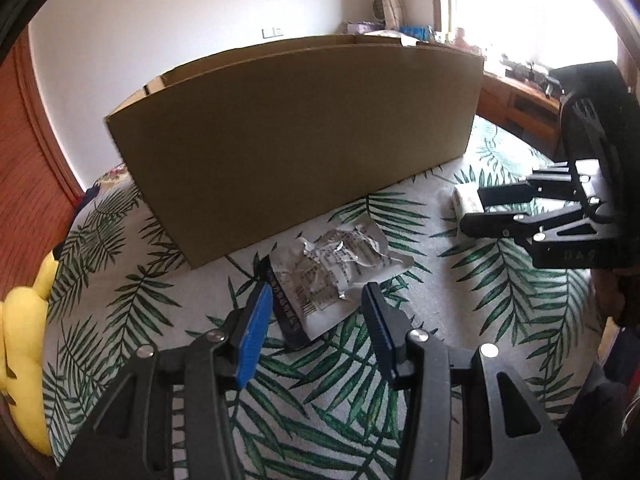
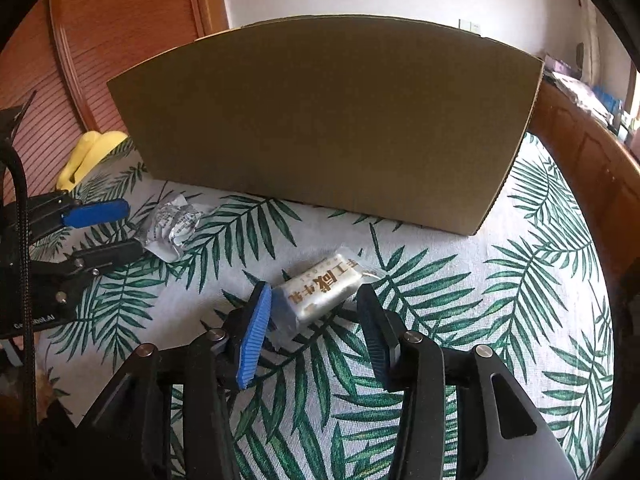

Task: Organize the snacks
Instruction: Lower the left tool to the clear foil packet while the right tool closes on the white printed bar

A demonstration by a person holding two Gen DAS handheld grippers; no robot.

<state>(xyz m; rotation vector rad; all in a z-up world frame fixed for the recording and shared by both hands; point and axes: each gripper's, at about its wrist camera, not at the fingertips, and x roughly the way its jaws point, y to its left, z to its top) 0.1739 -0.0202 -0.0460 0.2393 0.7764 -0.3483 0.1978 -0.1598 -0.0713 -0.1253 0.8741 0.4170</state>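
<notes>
Jaws of both grippers stand spread, gripping nothing. Left gripper [image 1: 316, 320]: its blue-padded fingers [image 1: 254, 340] flank the near end of a crinkled clear-and-silver snack packet [image 1: 328, 272] lying flat on the palm-leaf cloth [image 1: 320, 412]; whether a pad touches the wrapper cannot be told. In the right wrist view the same gripper [image 2: 110, 228] enters from the left edge, the snack packet [image 2: 174, 226] just beyond its fingertips.

Far left, a yellow plush toy [image 1: 24, 360] lies at the edge of the cloth, beside an orange-brown slatted wooden door [image 2: 100, 40].

Centre, a large brown cardboard box [image 1: 296, 136] stands upright on the cloth behind both packets, its top open; its contents are hidden by the near wall.

Right gripper [image 2: 314, 320]: the fingers straddle a white rectangular nougat packet [image 2: 324, 288] printed with gold characters, lying on the cloth in front of the box [image 2: 320, 120]. In the left wrist view this gripper [image 1: 476, 208] reaches in from the right, partly covering the white packet [image 1: 466, 198].

Far right, a wooden ledge [image 2: 580, 152] borders the cloth [image 2: 520, 320].
</notes>
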